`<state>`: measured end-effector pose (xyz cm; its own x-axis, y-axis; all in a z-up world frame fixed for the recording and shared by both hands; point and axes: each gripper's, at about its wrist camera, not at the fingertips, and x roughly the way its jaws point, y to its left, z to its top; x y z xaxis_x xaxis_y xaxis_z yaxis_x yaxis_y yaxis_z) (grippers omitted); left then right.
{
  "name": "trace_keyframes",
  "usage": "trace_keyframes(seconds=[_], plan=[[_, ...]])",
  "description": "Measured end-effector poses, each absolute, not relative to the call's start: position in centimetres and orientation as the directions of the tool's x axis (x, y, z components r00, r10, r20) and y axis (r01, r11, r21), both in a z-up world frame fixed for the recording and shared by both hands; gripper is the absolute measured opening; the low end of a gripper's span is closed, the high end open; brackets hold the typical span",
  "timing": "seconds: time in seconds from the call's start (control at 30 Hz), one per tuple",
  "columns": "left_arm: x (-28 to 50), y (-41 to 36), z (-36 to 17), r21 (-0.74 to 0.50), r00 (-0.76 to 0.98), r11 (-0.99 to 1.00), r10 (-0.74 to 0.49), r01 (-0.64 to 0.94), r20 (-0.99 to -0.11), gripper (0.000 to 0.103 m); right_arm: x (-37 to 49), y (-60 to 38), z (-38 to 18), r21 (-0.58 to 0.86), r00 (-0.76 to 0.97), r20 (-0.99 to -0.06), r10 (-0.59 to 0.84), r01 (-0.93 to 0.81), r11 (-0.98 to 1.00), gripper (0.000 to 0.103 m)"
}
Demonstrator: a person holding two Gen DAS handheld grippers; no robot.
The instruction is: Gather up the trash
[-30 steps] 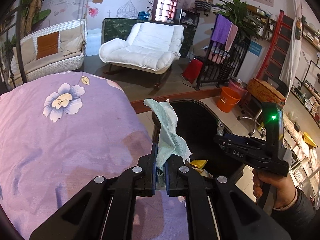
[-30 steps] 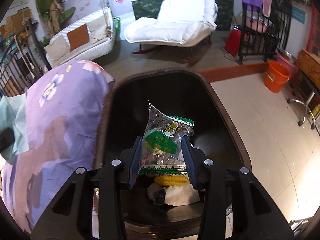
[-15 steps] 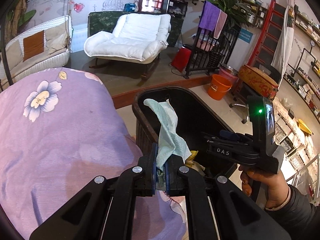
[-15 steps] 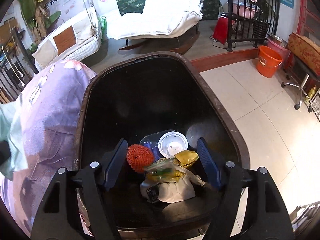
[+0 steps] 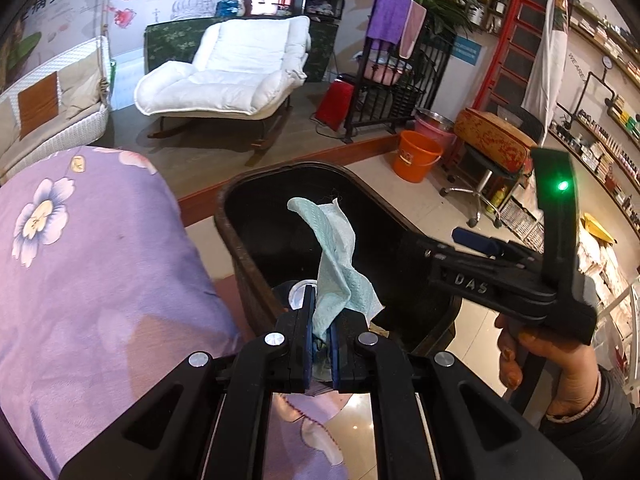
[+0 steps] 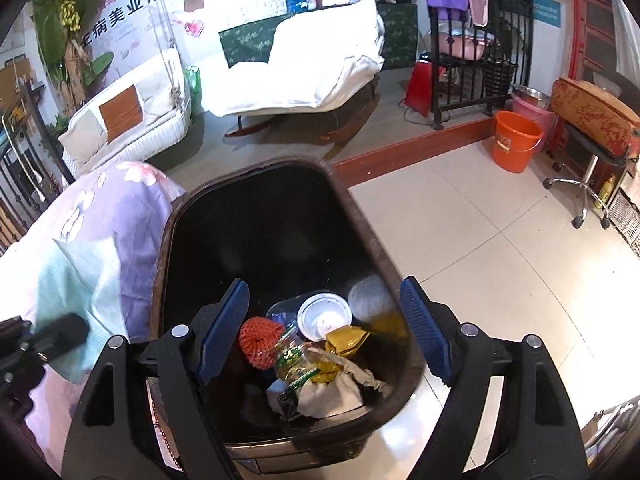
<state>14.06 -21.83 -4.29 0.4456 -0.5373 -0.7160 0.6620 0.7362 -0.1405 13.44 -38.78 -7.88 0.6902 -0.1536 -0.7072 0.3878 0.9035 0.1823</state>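
Between the blue pads of the right gripper point(image 6: 324, 330) nothing is held — its jaws stand wide apart over the mouth of the bin point(image 6: 360, 216) and are opening further. A second ago they were clamped on a green-and-clear snack wrapper point(image 6: 294, 364); that packet now lies on the heap at the bin's bottom, against an orange mesh scrubber point(image 6: 258, 342), a white round lid point(image 6: 324, 318), a yellow wrapper point(image 6: 346, 340) and crumpled paper point(image 6: 332, 394). One piece of trash is thus delivered, and the right hand point(image 5: 560, 372), seen in the left wrist view beside the bin, is free for another.

At the nearest edge of the left wrist view, the left gripper point(image 5: 319, 340) is clenched tight on a pale green tissue point(image 5: 336, 268), which stands up from the pads and droops to the right. Compared with a second ago it has travelled from above the purple flowered cloth point(image 5: 92, 280) to the bin's near rim. Whether the tissue hangs fully inside the opening or just over the rim is hard to judge through the fisheye.

Beyond the bin lie tiled floor, an orange bucket point(image 6: 516, 140) and a white rocking chair point(image 5: 228, 76). The likely next step — by judgement only — is releasing the tissue over the bin.
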Motion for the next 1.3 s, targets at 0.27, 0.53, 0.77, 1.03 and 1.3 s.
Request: trace_keyframes(seconds=[0.27,0.53,0.77,1.03,1.3], plan=[[14.5,-23.9,-5.3,-0.145,0.405,0.709,-0.544,0.69,-0.735,0.007,12.5,-40.2,-7.3,0.19,0.698,-0.691,-0.185,0.423,0.886,0.079],[15.1,-25.7,-6.5,-0.113,0.393,0.701,-0.518,0.705,-0.76,0.028,11.9,-41.4,-7.2,0.195,0.696,-0.689,-0.202,0.446,0.874,0.08],[14.6,-25.6,-6.2,-0.105,0.437,0.702,-0.544,0.704,-0.716,0.079,11.6,-42.3,-7.1,0.202,0.698,-0.681,-0.22,0.468,0.86,0.089],[13.9,-24.1,-4.8,-0.08,0.496,0.722,-0.547,0.687,-0.675,0.085,11.6,-42.3,-6.6,0.215,0.716,-0.661,-0.224,0.467,0.858,0.091],[12.7,-20.7,-3.2,-0.043,0.59,0.774,-0.516,0.632,-0.621,0.088,11.6,-39.6,-4.9,0.198,0.763,-0.605,-0.227,0.421,0.885,0.093]])
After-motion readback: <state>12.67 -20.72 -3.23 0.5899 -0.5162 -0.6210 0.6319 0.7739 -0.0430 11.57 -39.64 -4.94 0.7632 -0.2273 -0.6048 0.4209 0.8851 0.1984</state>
